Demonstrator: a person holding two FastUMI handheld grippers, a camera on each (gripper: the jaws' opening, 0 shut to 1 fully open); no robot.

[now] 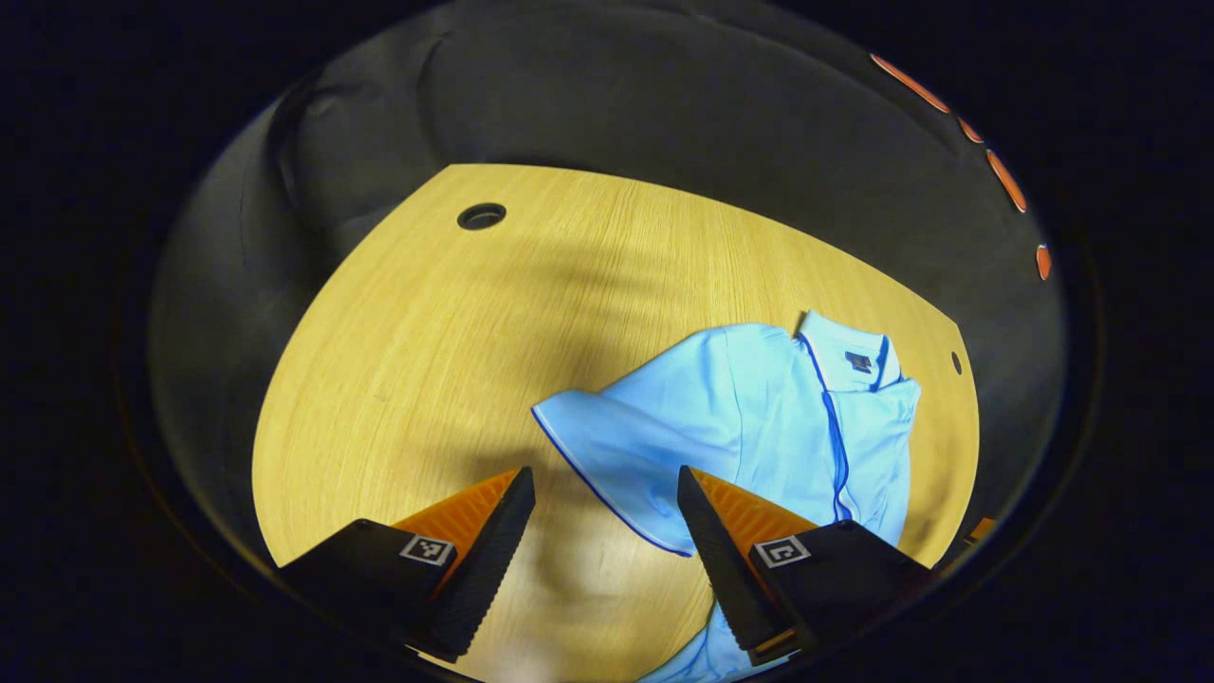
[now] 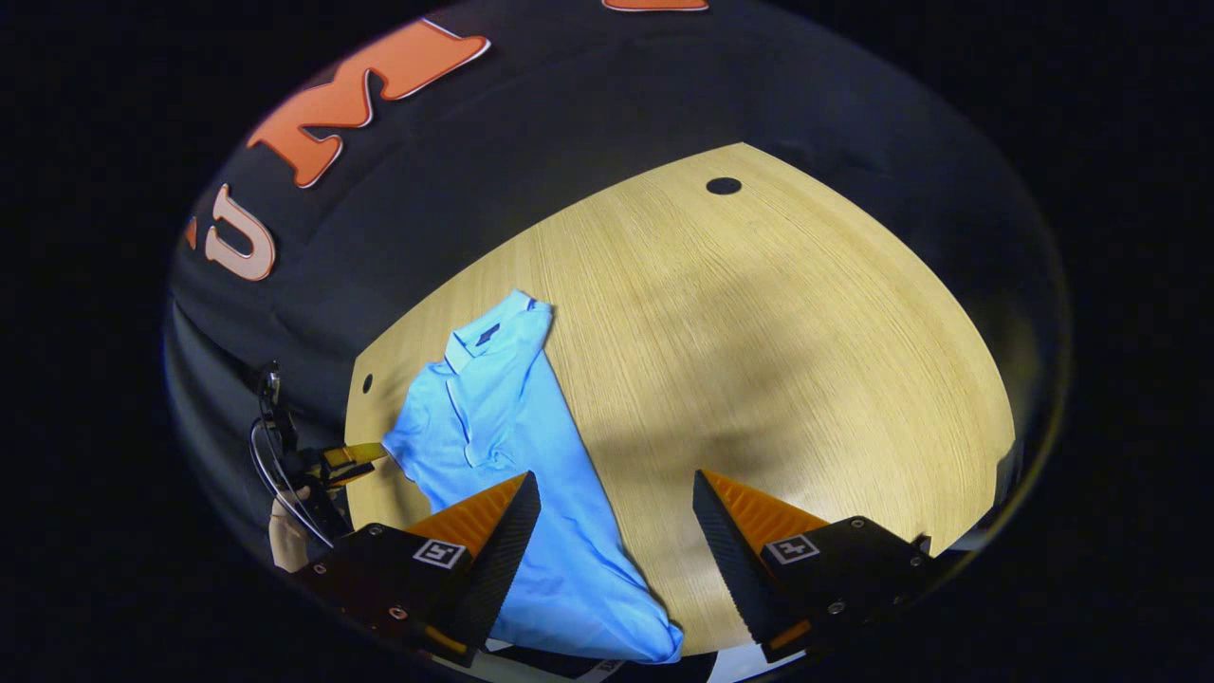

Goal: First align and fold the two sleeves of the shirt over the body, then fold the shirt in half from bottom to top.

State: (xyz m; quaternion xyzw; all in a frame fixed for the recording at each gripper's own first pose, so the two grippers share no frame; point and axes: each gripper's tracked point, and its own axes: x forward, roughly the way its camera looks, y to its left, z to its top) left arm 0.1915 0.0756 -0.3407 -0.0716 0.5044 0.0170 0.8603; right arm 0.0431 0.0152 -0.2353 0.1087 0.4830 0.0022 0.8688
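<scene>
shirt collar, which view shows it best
The left gripper view: the collar sits near and large, its dark trim and inner tag plain. In the right gripper view the collar is farther off and smaller, at the far end of the shirt.

a light wooden table (image 1: 455,360) with fine straight grain takes up the middle of both views. a round dark hole (image 1: 481,216) is cut through its top near the far edge at upper left of the left gripper view, and a smaller hole (image 1: 956,362) sits near the right edge. behind the table hangs wrinkled black cloth (image 1: 664,104), the booth's wall. soft broad shadows (image 2: 759,379) lie across the wood.
</scene>
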